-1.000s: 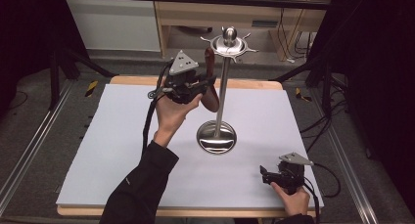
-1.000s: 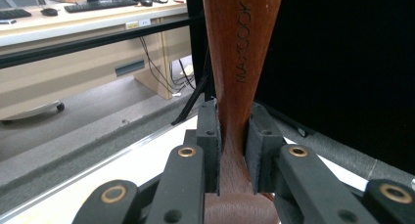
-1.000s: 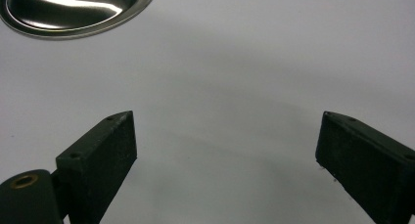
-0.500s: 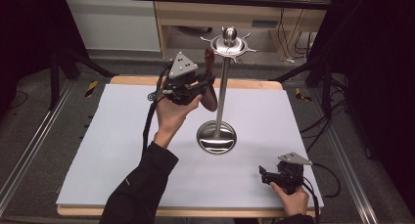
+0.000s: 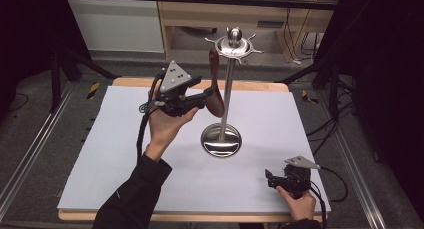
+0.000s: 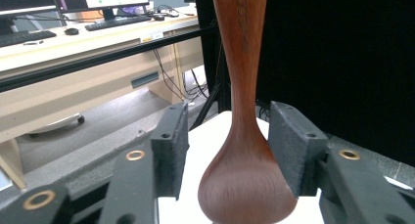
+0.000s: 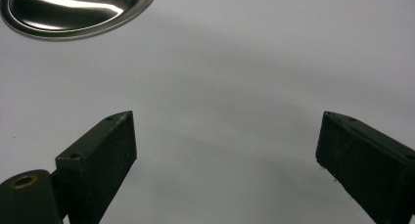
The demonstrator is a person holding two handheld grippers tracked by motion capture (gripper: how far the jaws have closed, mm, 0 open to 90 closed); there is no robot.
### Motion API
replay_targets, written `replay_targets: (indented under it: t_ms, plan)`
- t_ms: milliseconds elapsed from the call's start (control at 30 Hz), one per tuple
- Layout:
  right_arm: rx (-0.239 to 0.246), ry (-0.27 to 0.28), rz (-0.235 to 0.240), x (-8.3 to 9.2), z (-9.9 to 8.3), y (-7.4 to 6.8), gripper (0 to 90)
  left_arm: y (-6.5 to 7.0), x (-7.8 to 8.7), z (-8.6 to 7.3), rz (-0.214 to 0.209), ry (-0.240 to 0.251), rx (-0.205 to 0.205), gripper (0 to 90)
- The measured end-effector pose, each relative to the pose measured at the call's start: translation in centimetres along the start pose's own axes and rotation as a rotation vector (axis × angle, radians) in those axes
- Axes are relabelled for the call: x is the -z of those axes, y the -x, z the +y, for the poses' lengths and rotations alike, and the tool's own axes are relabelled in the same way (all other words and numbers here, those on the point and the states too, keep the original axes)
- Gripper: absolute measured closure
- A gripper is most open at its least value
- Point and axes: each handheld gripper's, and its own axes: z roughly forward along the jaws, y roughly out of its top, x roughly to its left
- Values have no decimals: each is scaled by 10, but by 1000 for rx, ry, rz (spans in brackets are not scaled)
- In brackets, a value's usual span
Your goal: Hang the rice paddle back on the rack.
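Observation:
A brown wooden spoon [image 5: 215, 84] hangs bowl-down from a hook of the steel stand [image 5: 228, 94], left of its pole. My left gripper [image 5: 212, 95] is raised above the white table, and its jaws stand on either side of the spoon's lower part. In the left gripper view the spoon [image 6: 244, 136] sits between the open gripper [image 6: 225, 131]; the right pad [image 6: 293, 145] is close against the bowl, and a gap shows at the left pad [image 6: 171, 145]. My right gripper [image 5: 270, 178] rests low at the table's front right, open over bare surface [image 7: 225, 145].
The stand's round base [image 5: 221, 139] sits mid-table, and its rim [image 7: 73, 13] shows in the right gripper view. Several hooks ring the stand's top [image 5: 234, 46]. Beyond the table's far edge stand a wooden desk [image 5: 240, 14] and cables on the floor.

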Motion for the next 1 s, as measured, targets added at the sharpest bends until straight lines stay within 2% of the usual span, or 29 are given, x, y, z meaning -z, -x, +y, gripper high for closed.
replay_targets:
  t_ms: [33,167,233,300,333,367,700,1000]
  plan:
    - [-3,3,1,0,0,0,84,29,6,-8,28,17,403,464]
    - [-2,2,-4,0,0,0,84,30,13,-20,29,13,406,447]
    - [-6,2,-6,-1,0,-1,82,29,17,-28,41,15,381,441]
    - [-7,7,-5,-1,0,-1,78,33,24,-40,37,3,424,436]
    - [-7,7,-5,-1,0,-1,78,33,24,-40,37,3,424,434]
    - [-10,11,-4,-1,1,-1,76,36,28,-48,37,-1,430,433]
    - [-10,13,-8,-1,1,-2,71,49,44,-85,38,-44,455,426]
    - [-10,14,-26,-1,1,-2,68,61,48,-123,41,-122,464,414]
